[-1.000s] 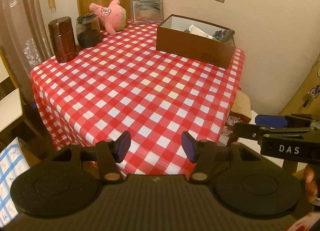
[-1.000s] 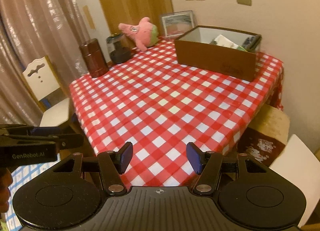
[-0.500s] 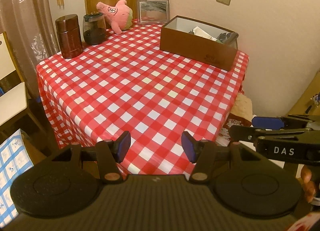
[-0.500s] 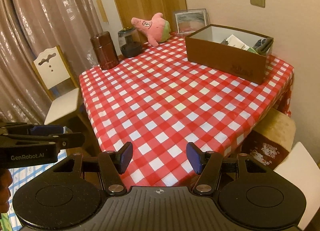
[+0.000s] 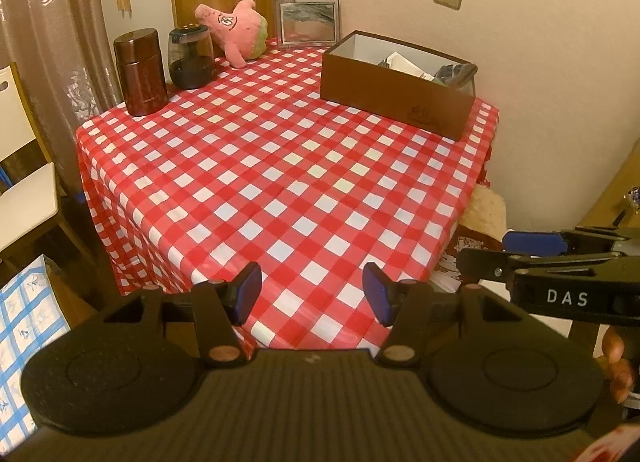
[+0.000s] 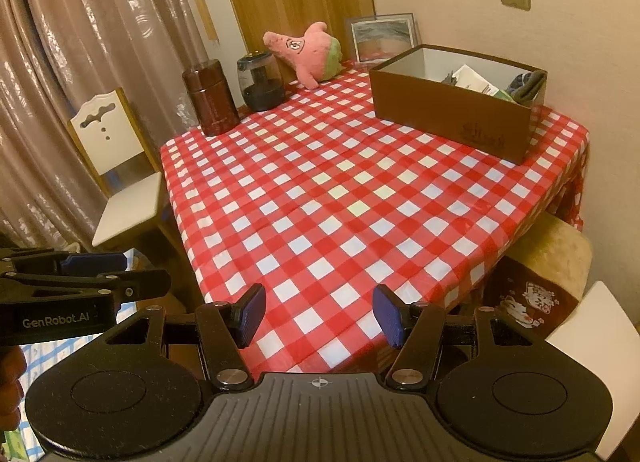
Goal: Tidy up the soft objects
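Both grippers are held off the near edge of the counter (image 5: 280, 166), which is covered in a red-and-white checked cloth, and both point level across it toward the far wall. The left gripper (image 5: 311, 294) has its blue-padded fingers (image 5: 249, 292) spread wide apart with nothing between them, just the near corner of the cloth showing through the gap. Same deal with the right gripper (image 6: 320, 316): blue-padded fingers (image 6: 253, 314) wide apart, holding nothing, hovering off that same corner. The two sit side by side at about the same height, each one poking into the edge of the other's wrist view. The soft thing here is the pink star-shaped plush toy (image 5: 236, 28) with a green patch on its lower half, slumped at the far back of the counter, well away from both grippers and just beside a dark glass jar (image 5: 190, 58) with a black lid. Next to that jar is a tall brown cylindrical canister (image 5: 140, 70). A small framed picture (image 5: 308, 21) leans on the wall behind the plush. On the far right side of the counter is an open brown cardboard box (image 5: 396, 96) with some papers and dark fabric bits inside, can't really tell what they are.
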A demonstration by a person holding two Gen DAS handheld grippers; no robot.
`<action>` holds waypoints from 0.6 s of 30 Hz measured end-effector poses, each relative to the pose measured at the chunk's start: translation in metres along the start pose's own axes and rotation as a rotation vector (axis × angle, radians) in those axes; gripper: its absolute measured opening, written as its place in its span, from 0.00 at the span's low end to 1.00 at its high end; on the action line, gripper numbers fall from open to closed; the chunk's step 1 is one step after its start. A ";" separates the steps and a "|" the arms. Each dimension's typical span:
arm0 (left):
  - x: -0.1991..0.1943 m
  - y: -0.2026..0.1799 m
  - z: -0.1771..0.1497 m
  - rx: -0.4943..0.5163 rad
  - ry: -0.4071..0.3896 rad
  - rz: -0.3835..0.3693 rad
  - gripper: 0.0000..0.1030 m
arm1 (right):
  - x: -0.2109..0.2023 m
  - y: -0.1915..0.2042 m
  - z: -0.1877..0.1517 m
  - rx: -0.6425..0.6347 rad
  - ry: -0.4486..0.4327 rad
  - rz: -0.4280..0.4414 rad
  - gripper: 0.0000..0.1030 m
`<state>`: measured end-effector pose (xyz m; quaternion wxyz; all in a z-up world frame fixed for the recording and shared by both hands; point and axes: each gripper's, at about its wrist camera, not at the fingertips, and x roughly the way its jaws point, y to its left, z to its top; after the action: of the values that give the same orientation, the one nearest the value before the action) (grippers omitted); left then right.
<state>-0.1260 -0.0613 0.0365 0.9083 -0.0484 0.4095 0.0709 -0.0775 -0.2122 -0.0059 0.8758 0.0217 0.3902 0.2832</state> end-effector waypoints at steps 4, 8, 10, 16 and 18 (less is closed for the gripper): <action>-0.001 0.001 0.000 -0.004 0.002 0.000 0.52 | 0.000 0.000 0.000 -0.001 0.002 0.001 0.58; -0.001 0.001 -0.001 -0.003 0.000 -0.003 0.52 | -0.001 0.001 0.000 -0.001 0.000 -0.002 0.58; -0.001 0.001 0.000 -0.002 0.000 -0.004 0.52 | -0.001 0.000 0.000 -0.002 0.002 -0.002 0.57; -0.001 -0.001 0.002 0.000 0.000 -0.008 0.52 | -0.002 0.000 0.000 0.000 0.000 -0.005 0.57; 0.000 -0.002 0.002 0.000 -0.002 -0.009 0.52 | -0.003 -0.002 -0.001 0.001 0.000 -0.006 0.58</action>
<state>-0.1240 -0.0634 0.0383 0.9089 -0.0504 0.4086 0.0667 -0.0788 -0.2154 -0.0053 0.8767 0.0210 0.3902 0.2805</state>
